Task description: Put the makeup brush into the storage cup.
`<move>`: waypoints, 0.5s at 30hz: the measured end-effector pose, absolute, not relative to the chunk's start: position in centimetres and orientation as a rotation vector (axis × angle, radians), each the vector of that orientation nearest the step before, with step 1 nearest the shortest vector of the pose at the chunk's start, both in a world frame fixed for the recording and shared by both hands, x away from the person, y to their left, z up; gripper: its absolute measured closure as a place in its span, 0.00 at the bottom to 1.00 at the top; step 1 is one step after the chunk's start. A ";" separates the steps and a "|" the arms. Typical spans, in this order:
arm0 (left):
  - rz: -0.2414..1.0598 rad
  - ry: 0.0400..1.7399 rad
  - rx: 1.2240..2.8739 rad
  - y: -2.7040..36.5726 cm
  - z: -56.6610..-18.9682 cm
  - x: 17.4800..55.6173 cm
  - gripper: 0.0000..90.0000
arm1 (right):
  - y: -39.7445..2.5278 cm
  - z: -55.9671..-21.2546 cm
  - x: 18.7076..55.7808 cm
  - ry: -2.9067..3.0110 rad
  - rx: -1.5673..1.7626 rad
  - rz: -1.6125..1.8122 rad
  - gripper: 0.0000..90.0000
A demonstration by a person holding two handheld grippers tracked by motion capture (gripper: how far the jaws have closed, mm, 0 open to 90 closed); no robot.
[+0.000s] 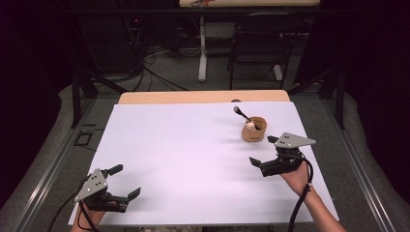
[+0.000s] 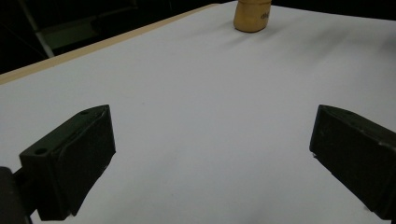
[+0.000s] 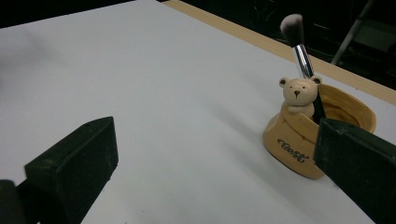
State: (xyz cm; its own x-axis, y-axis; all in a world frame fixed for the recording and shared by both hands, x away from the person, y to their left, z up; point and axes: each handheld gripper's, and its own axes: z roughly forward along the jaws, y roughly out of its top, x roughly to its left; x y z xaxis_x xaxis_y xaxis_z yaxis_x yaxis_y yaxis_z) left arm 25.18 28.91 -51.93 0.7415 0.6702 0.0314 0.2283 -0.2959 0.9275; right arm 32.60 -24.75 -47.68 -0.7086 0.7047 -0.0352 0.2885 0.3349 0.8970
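tan bear holder (image 3: 303, 135) | upright, table's far right | makeup brush (image 3: 301, 56) inside, leaning

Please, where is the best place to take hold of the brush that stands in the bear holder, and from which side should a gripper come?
Probably the silver ferrule of the brush, just below its bristles. That part rises free above the bear holder and leans away from the person, while the lower handle sits inside the cup. The right gripper, open and nearest, could come from above, jaws closing across the stem, then lift along its tilt.

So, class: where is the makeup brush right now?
The makeup brush stands bristles-up in the tan bear holder, at the far right of the white table, just beyond the right gripper.
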 end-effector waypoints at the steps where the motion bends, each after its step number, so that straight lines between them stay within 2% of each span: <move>1: 0.508 0.692 1.858 28.9 -51.9 25.2 0.00 | -24.8 -47.8 32.3 2.184 0.864 1.338 0.00; 15: 0.498 0.653 1.825 28.6 -51.9 25.1 0.00 | -25.3 -49.5 29.0 2.188 0.826 1.356 0.00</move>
